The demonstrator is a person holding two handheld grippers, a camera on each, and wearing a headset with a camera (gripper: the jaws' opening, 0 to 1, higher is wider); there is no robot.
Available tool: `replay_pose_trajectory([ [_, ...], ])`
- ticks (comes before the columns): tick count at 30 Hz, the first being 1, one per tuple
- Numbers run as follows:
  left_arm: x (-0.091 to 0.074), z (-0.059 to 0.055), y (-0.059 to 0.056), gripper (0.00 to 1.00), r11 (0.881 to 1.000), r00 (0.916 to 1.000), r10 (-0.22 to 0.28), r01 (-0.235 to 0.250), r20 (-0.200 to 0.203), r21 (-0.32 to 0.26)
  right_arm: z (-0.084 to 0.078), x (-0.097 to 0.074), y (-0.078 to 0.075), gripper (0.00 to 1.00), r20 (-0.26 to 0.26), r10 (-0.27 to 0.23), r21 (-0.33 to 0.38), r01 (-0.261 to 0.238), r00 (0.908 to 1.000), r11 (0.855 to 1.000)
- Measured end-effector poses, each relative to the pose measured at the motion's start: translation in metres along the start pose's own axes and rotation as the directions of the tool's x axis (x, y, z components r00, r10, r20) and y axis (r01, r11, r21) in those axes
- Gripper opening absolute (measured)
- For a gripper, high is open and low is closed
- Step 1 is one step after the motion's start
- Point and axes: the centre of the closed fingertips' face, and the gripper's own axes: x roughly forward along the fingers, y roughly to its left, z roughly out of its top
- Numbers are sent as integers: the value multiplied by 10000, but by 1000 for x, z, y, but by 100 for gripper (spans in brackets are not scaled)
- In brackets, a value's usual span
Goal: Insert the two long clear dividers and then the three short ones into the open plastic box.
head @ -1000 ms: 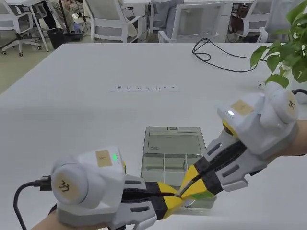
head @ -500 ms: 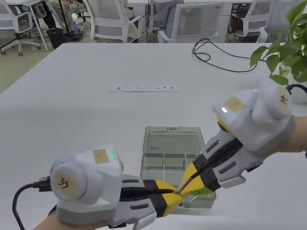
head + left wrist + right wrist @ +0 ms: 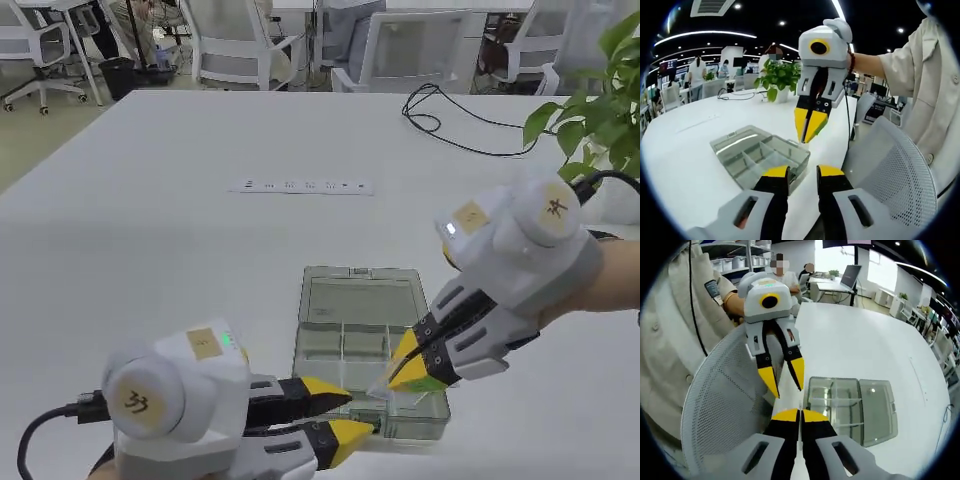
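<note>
Right gripper (image 3: 396, 378) is over the near right corner of the open box (image 3: 360, 298), nearer than the left; the box's long axis runs away from the person. Jaws pressed together, pinching what looks like a short clear divider (image 3: 380, 392), hard to make out. Left gripper (image 3: 360, 413) spread, empty, at the box's near edge

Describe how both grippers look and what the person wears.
The left gripper and right gripper have white housings, a round rear cap, a tan sticker, and black jaws with yellow tips. The left cap reads 33; a black cable trails from it. The person's sleeve is pale beige.
</note>
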Motion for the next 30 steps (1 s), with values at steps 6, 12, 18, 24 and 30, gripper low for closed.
replay_pose_trajectory([
  [6, -3, 5, 6, 29, 9988, 9986, 318, -303, 416, -372, -10, 0, -15, 2, -568, -474, 217, 487, 9973, 9986],
  [12, -5, 7, 14, 42, 9958, 9955, 736, -701, 598, -592, -17, 1, -28, 2, -1094, -800, 231, 830, 9908, 9963],
  [18, -6, 7, 20, 51, 9934, 9933, 1005, -970, 573, -613, -27, 4, -42, 2, -1583, -1052, 173, 1092, 9818, 9939],
  [24, -6, 5, 26, 55, 9913, 9925, 1150, -1119, 418, -700, -37, 7, -52, 2, -2072, -1192, 162, 1253, 9710, 9920],
  [30, -5, 4, 28, 60, 9905, 9924, 1194, -1170, 294, -727, -46, 12, -58, 2, -2484, -1154, 116, 1221, 9617, 9925],
])
